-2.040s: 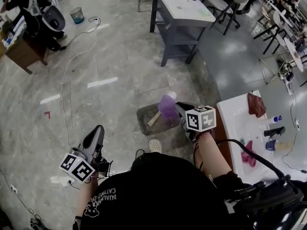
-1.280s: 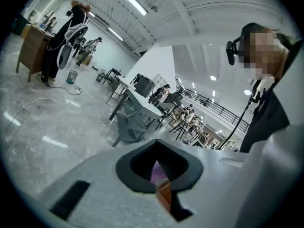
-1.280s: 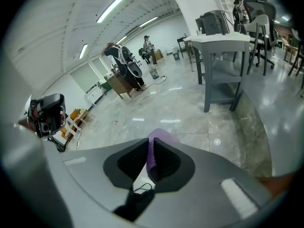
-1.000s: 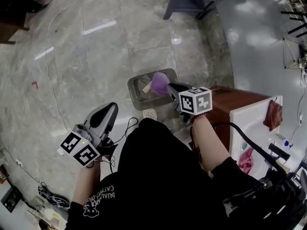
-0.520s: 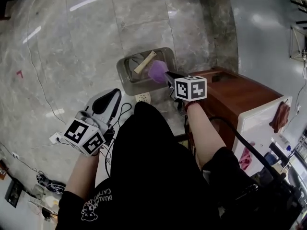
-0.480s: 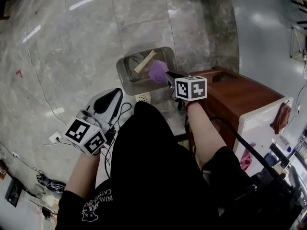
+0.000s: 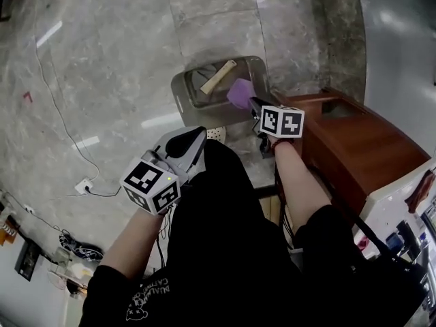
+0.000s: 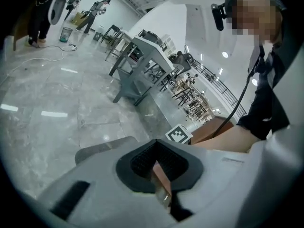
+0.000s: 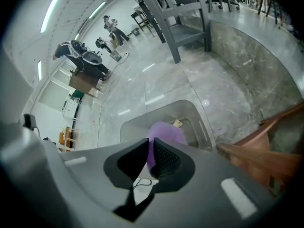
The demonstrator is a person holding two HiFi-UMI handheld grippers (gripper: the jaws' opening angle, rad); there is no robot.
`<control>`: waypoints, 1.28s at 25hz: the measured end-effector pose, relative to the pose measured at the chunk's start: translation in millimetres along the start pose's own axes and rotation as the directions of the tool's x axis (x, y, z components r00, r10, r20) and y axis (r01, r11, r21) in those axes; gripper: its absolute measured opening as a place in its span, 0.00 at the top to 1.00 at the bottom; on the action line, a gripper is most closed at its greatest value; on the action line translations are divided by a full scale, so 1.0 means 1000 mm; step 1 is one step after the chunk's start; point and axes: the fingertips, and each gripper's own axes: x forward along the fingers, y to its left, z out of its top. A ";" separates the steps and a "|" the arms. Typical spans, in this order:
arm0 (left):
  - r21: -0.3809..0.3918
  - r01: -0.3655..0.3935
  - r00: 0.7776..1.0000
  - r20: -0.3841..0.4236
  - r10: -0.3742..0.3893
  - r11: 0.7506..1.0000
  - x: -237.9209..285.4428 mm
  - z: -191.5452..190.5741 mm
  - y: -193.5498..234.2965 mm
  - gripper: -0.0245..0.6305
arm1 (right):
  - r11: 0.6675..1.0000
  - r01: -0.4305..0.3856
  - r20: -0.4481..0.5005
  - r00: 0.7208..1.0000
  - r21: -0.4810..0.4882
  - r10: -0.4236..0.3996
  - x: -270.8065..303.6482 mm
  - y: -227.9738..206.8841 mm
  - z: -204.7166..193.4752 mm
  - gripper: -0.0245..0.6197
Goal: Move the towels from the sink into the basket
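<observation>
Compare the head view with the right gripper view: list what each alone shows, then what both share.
Head view only: the left tool and the person's black shirt. Right gripper view only: distant people and a grey table frame. Both: the right tool shut on the purple towel by the grey basket.

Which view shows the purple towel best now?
The right gripper view: the purple towel sits large, pinched by the right gripper above the basket. Head view shows it small; left gripper view, not at all.
</observation>
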 end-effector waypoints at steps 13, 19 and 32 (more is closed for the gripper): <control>-0.059 -0.123 0.984 -0.135 0.114 0.991 0.086 -0.077 0.131 0.96 | 0.995 0.033 -0.118 0.992 -0.097 -0.044 0.122 -0.064 -0.034 0.90; -0.083 -0.106 0.974 -0.211 0.086 0.991 0.106 -0.121 0.172 0.96 | 0.996 0.060 -0.136 0.988 -0.067 -0.069 0.150 -0.086 -0.061 0.90; -0.090 0.022 0.960 -0.276 -0.046 0.996 0.043 -0.146 0.093 0.96 | 0.993 0.012 0.017 1.000 -0.120 -0.010 0.096 -0.039 -0.052 0.95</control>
